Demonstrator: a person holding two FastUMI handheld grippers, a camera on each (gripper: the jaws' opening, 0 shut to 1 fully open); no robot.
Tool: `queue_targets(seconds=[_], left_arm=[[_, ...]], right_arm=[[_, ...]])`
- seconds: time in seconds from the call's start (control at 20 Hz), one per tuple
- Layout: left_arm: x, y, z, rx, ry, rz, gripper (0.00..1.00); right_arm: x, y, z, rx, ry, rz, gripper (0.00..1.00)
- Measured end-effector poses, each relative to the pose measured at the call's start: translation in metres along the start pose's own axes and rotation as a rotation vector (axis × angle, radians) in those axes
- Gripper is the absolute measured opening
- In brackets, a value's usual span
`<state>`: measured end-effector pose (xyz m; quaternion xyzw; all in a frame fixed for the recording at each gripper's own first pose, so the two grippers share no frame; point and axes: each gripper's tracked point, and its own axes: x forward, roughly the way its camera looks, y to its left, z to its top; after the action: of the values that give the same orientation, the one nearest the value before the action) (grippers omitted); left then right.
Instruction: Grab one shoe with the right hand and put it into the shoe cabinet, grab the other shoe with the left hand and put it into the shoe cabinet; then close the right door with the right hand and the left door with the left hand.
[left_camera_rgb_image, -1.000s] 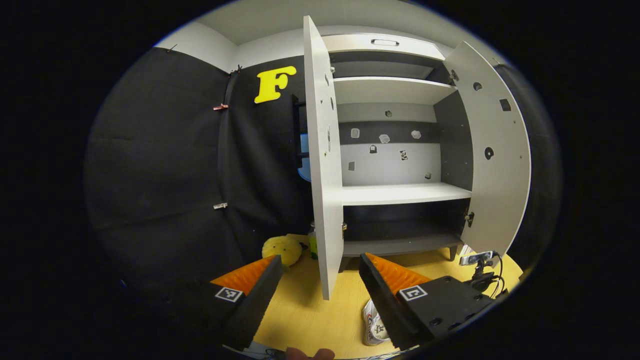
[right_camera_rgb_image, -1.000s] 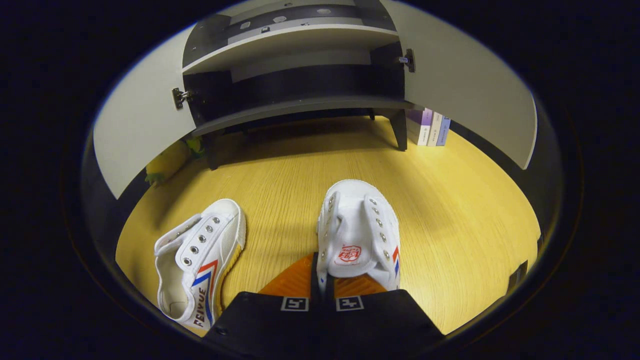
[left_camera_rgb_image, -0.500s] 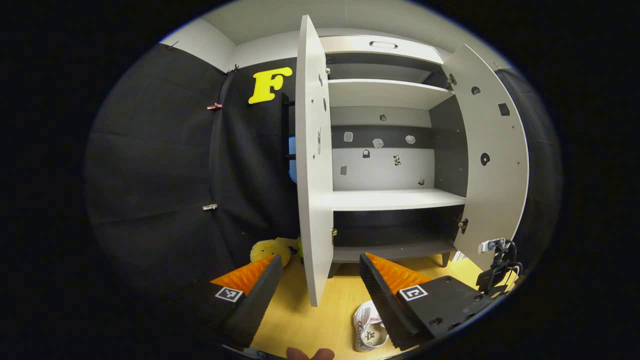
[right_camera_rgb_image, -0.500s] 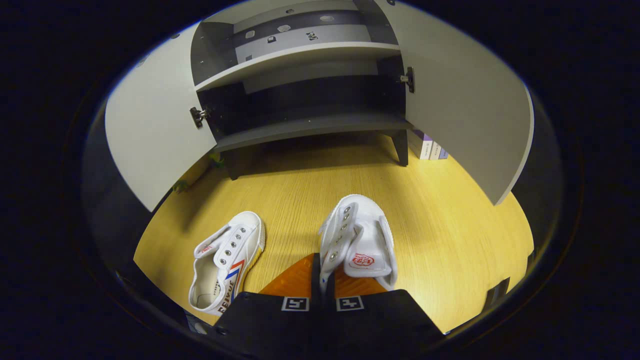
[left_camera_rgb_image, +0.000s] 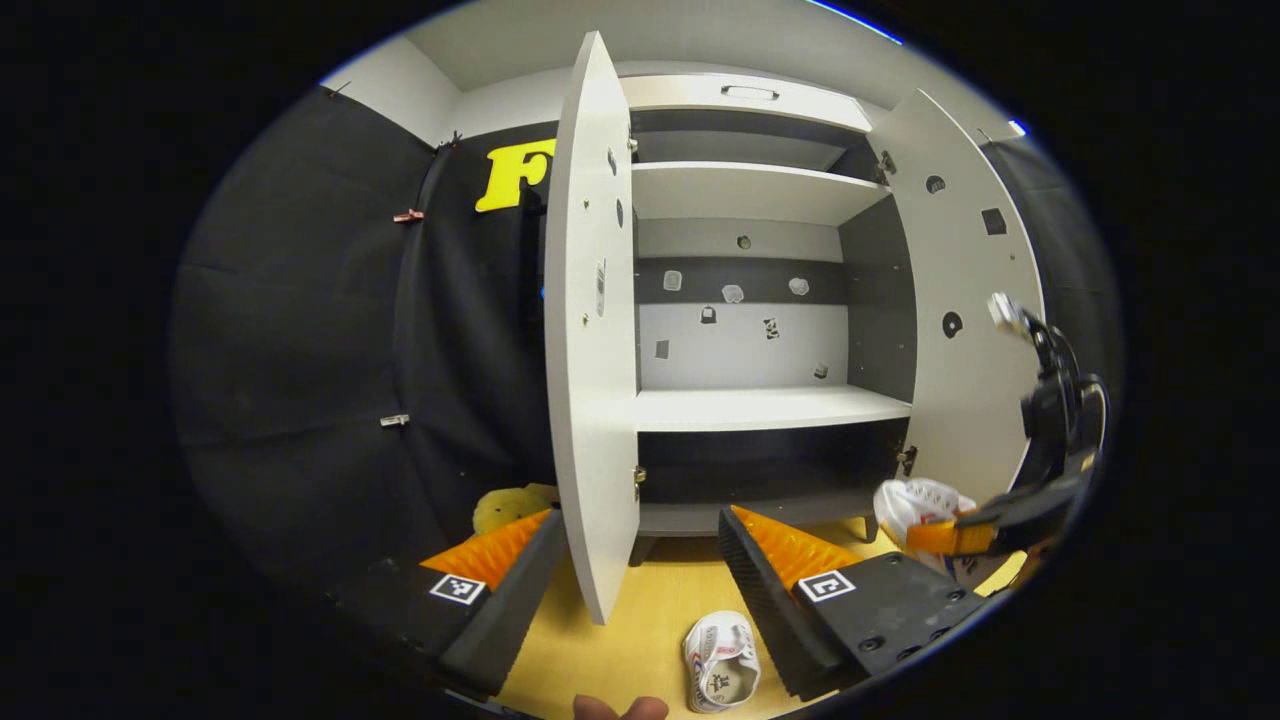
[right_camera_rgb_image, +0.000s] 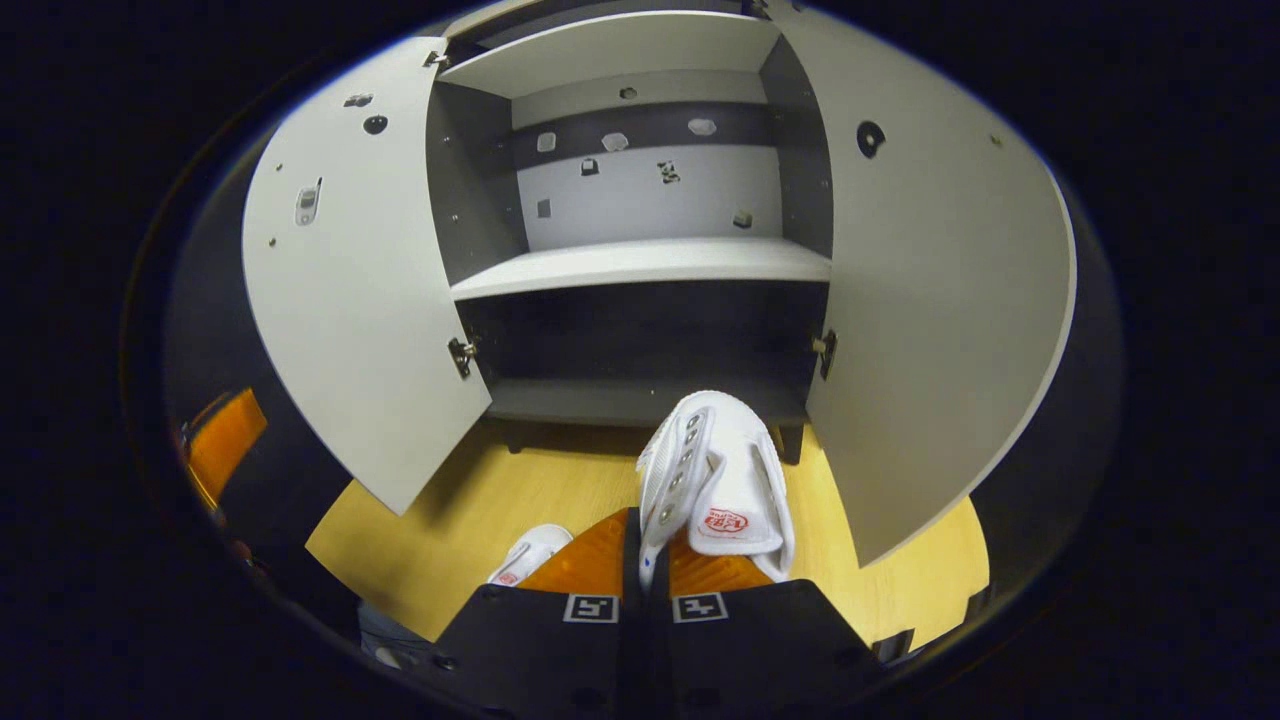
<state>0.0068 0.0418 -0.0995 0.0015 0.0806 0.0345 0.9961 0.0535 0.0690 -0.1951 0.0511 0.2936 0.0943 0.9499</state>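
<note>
Since half a second ago my right gripper has lifted its shoe off the wooden floor, and in the right gripper view the shoe now hangs at lower centre of the frame in front of the cabinet's dark bottom compartment, where before it sat over bare floor. My right jaws are pressed nearly together, pinching the shoe's white canvas side wall by the row of metal eyelets; its tongue with a red badge flops to the right. The other shoe has slid down to the lower left of that frame, lying on the floor just beside my finger. In the left gripper view my right gripper has come into the right edge, carrying the held shoe near the right door. My left gripper has its jaws spread wide, holding nothing, with the ribbed pads showing; the second shoe lies on the floor at bottom centre. The left door, a flat pale panel, stands edge-on at centre, and both doors are open onto smooth pale shelves.
</note>
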Motion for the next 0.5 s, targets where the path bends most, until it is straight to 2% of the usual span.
queue_targets(seconds=[0.25, 0.5], left_arm=[[0.004, -0.014, 0.002, -0.008, -0.008, -0.040, 0.97], [0.009, -0.019, 0.001, -0.011, -0.010, -0.063, 0.97]], right_arm=[[0.018, 0.005, 0.087, -0.006, -0.035, 0.011, 0.05], [0.064, 0.005, 0.164, -0.046, -0.050, 0.001, 0.05]])
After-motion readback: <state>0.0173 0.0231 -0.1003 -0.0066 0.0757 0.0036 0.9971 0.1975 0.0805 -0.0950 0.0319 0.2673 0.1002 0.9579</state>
